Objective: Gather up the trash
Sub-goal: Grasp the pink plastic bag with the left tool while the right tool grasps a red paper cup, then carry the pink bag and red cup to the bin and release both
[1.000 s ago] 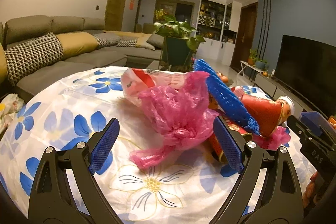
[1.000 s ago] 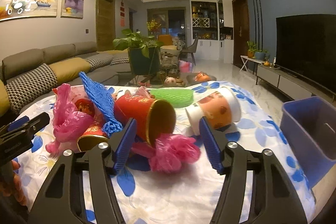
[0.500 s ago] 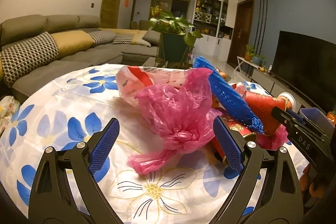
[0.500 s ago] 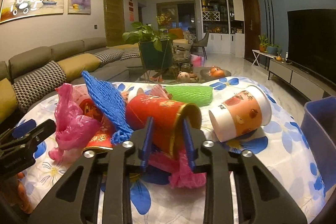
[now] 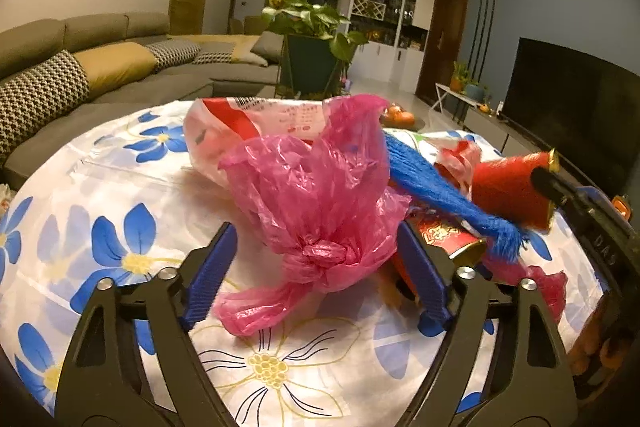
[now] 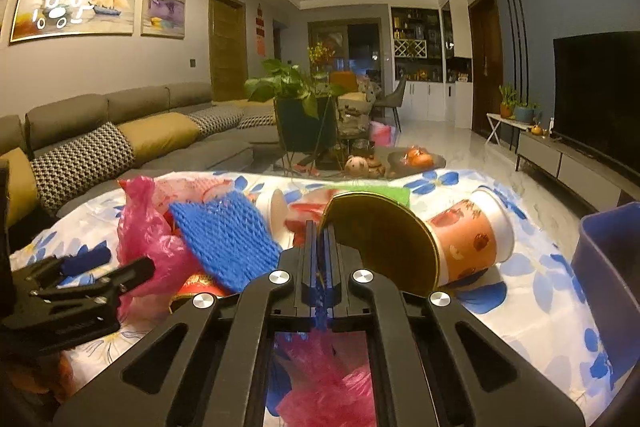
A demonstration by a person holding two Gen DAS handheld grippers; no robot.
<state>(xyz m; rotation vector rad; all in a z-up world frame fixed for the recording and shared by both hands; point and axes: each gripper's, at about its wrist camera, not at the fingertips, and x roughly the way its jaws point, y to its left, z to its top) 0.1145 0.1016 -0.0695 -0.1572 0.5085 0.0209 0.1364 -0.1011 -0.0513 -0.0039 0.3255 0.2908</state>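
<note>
Right wrist view: right tongs clenched on the red cup rim, blue bin off the bench's right edge; left tongs released around the pink bag

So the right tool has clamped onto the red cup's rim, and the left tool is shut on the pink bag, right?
Not quite. The left tool is open, its fingers either side of the pink bag, as the left wrist view shows. The right tool has clamped the red cup rim.

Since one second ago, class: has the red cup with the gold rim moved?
Yes. The red cup, clamped at its rim by the right gripper, has lifted off the floral cloth, rising beside the paper cup.
</note>
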